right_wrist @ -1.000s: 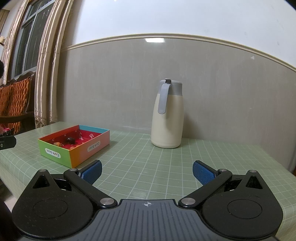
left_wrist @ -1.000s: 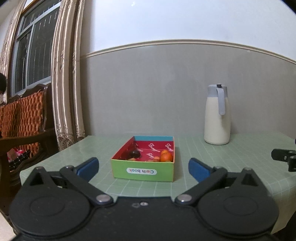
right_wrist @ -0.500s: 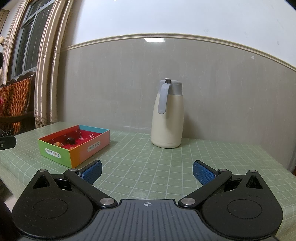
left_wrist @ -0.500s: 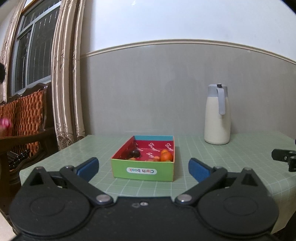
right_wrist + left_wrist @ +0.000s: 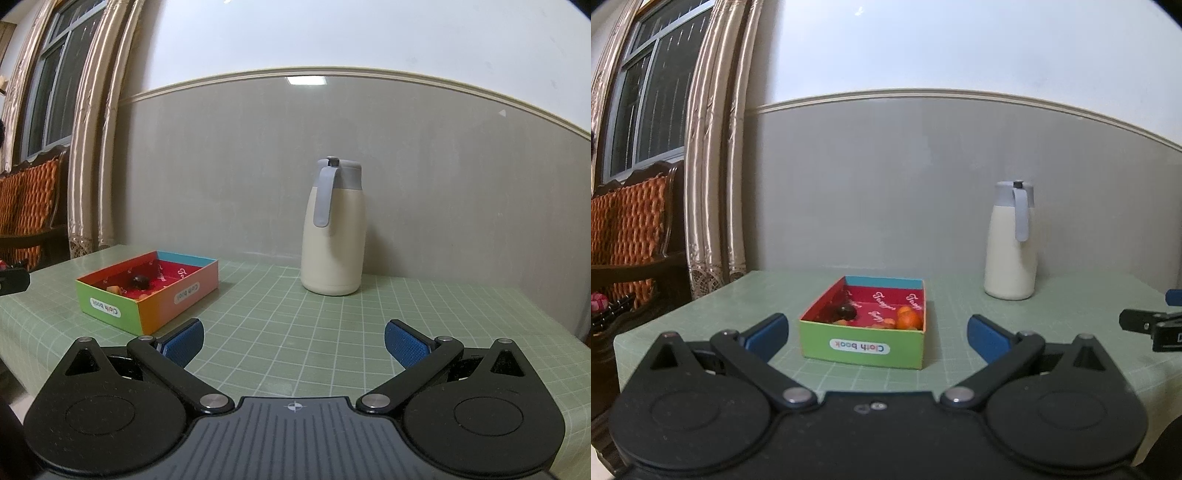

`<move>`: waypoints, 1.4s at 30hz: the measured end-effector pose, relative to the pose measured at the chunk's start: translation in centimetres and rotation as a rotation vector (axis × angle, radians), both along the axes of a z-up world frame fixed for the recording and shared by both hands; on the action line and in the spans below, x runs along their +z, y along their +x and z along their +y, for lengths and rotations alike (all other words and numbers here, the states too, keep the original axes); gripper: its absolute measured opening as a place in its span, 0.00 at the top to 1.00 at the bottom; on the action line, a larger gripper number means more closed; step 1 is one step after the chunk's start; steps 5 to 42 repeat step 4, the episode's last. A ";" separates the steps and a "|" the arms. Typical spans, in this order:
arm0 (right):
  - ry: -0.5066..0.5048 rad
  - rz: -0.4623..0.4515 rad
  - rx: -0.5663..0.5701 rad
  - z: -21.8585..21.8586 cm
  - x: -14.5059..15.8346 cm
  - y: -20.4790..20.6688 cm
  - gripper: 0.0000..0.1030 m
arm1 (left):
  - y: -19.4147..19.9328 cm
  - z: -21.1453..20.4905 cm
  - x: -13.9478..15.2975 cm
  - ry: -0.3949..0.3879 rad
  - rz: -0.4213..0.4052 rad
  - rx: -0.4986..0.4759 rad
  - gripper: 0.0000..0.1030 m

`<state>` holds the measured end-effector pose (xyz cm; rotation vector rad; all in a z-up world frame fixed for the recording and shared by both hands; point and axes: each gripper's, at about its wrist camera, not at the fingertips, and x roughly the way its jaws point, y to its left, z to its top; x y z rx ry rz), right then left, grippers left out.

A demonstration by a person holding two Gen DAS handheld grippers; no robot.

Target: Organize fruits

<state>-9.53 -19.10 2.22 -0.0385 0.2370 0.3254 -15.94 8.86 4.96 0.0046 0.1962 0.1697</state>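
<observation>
A colourful "Cloth book" box (image 5: 863,343) with a red inside stands on the green checked table (image 5: 953,295). It holds a dark round fruit (image 5: 846,312), an orange fruit (image 5: 909,319) and small orange pieces (image 5: 882,325). My left gripper (image 5: 877,334) is open and empty, held just in front of the box. The box also shows in the right wrist view (image 5: 147,288), at the left. My right gripper (image 5: 293,341) is open and empty over the table, to the right of the box.
A cream thermos jug with a grey lid (image 5: 1010,242) stands at the back near the wall, also in the right wrist view (image 5: 334,229). A wooden chair with orange cushions (image 5: 624,236) and curtains (image 5: 713,147) are left of the table.
</observation>
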 end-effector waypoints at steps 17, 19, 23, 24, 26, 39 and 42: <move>0.003 0.000 -0.002 0.0 0.0 0.0 0.00 | -0.1 0.1 0.0 -0.005 0.000 0.023 0.06; 0.003 0.000 -0.002 0.0 0.0 0.0 0.00 | -0.1 0.1 0.0 -0.005 0.000 0.023 0.06; 0.003 0.000 -0.002 0.0 0.0 0.0 0.00 | -0.1 0.1 0.0 -0.005 0.000 0.023 0.06; 0.003 0.000 -0.002 0.0 0.0 0.0 0.00 | -0.1 0.1 0.0 -0.005 0.000 0.023 0.06; 0.003 0.000 -0.002 0.0 0.0 0.0 0.00 | -0.1 0.1 0.0 -0.005 0.000 0.023 0.06; 0.003 0.000 -0.002 0.0 0.0 0.0 0.00 | -0.1 0.1 0.0 -0.005 0.000 0.023 0.06; 0.003 0.000 -0.002 0.0 0.0 0.0 0.00 | -0.1 0.1 0.0 -0.005 0.000 0.023 0.06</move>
